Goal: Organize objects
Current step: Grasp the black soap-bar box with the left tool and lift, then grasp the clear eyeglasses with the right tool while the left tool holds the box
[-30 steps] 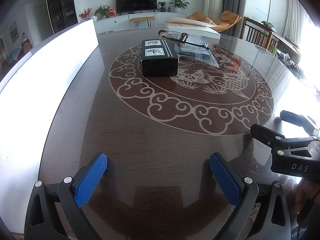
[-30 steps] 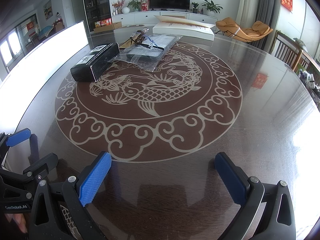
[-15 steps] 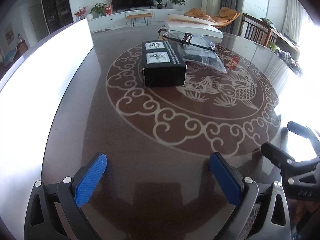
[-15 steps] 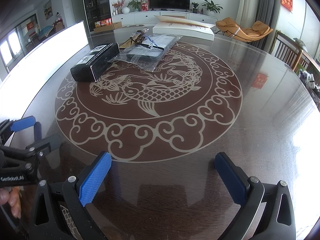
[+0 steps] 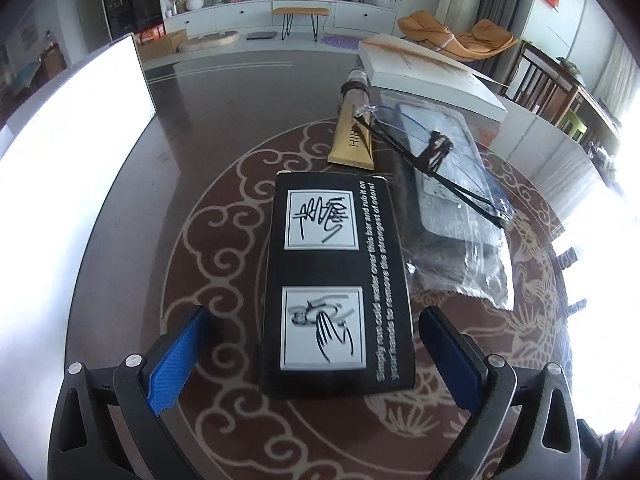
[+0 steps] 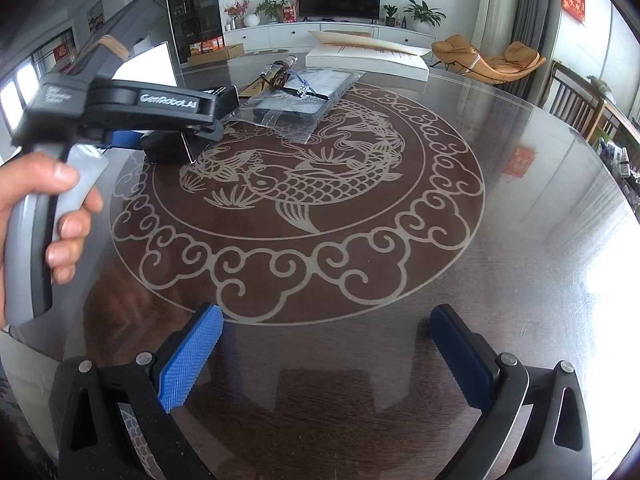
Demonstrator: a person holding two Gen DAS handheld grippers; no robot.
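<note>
Jaws of the left gripper [image 5: 316, 348] stand spread around the black box [image 5: 334, 280] (untouched), right gripper [image 6: 326, 354] likewise released.

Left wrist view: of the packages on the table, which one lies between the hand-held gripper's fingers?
The black box with two white picture panels; its near end sits between the open left hand-held gripper. The clear plastic bag and gold tube lie beyond.

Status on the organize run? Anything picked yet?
Nothing picked or sorted yet. In hand: the left tool is open, its fingers either side of the black box, not closed on it. The right tool is open over bare table. Left: the box, the clear plastic bag and the gold tube.
</note>
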